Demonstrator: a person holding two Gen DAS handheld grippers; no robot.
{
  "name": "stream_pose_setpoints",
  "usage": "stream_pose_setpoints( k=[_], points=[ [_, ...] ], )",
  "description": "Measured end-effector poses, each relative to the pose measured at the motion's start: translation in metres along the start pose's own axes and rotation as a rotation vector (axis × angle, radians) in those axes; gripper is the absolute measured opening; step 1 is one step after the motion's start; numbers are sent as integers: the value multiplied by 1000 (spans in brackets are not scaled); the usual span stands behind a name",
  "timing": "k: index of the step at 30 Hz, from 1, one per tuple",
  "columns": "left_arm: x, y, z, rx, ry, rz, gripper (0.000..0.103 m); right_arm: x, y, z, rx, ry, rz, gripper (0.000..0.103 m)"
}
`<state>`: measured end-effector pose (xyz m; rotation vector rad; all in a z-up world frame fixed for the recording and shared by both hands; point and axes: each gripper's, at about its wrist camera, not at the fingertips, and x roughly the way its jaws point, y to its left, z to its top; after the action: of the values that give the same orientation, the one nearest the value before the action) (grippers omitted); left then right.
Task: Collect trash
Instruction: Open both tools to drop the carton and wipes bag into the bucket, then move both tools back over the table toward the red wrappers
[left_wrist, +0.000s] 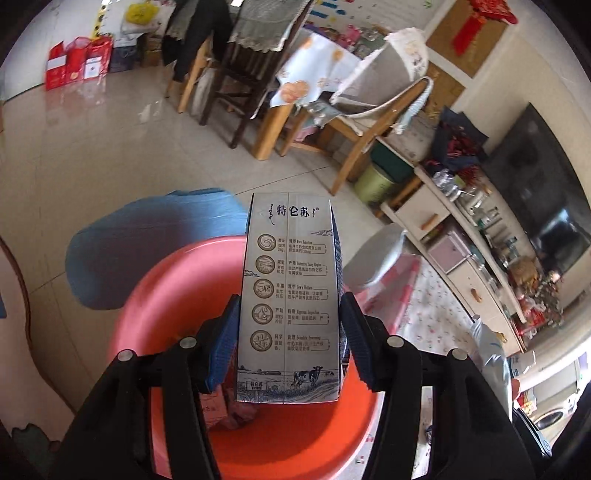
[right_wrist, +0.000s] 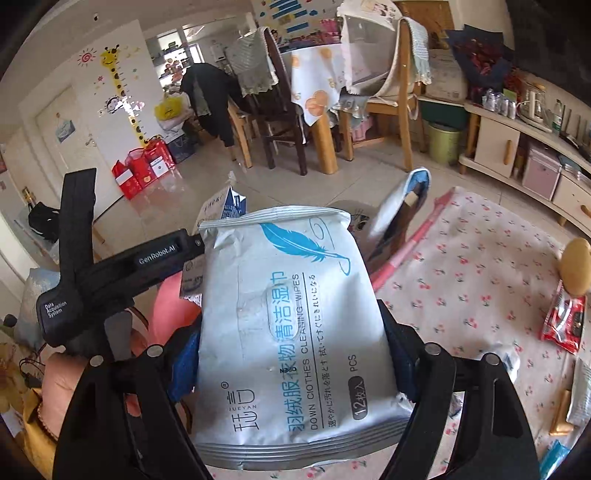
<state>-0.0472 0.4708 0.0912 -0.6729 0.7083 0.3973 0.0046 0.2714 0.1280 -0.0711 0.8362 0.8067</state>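
Cluttered living room, tiled floor (left_wrist: 110, 155), dining chairs behind. Left gripper (left_wrist: 290, 332) clamps milk carton (left_wrist: 291, 295) upright between its 2 pads, directly above red basin (left_wrist: 295, 443). Right gripper (right_wrist: 295, 354) grips silver wet-wipes pack (right_wrist: 291, 332) by its sides, over floral tablecloth (right_wrist: 480, 295); red wrapper (right_wrist: 563, 321) lies near cloth's right edge.

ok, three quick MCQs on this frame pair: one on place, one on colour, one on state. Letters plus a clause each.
1. Directly below the milk carton is:
A) a red basin
B) a chair
C) a cabinet

2. The feather printed on the wipes pack is:
A) green
B) blue
C) red

3. The right tongs are:
A) open, empty
B) shut on the wipes pack
C) shut on a carton

Key: 1 A, the red basin fills the view under the carton in the left tongs. 2 B, the print is blue. 3 B, both pads press on the pack's sides.
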Motion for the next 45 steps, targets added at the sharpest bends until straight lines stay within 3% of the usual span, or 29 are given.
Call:
stream_pose_setpoints(
  k=[3,7,11,13,17,22,25,30,33,38,45],
  points=[
    [11,26,9,-80,46,31,55,27,17,8,-2,29,31,83],
    [14,45,14,-143,36,66,55,56,26,12,28,71,53,90],
    [15,45,14,-131,21,68,60,43,21,13,70,29,52,91],
    [13,39,14,-113,-10,69,69,27,14,10,87,-6,27,93],
    [1,21,8,-51,-110,44,79,-8,-1,-6,118,-70,-22,93],
    [-24,-16,-4,80,-300,-56,88,-50,-17,-41,126,-152,-120,95],
    [-36,-39,-15,157,-373,-116,93,-71,-28,-64,125,-201,-161,95],
    [-44,-73,-31,232,-346,-195,94,-104,-42,-100,115,-262,-227,98],
    [-54,-98,-45,324,-349,-180,94,-120,-52,-115,120,-285,-257,98],
    [-77,-131,-77,467,-425,-159,94,-144,-70,-133,168,-312,-259,98],
    [-82,-153,-109,536,-323,-187,97,-173,-98,-159,228,-325,-276,98]
  ],
)
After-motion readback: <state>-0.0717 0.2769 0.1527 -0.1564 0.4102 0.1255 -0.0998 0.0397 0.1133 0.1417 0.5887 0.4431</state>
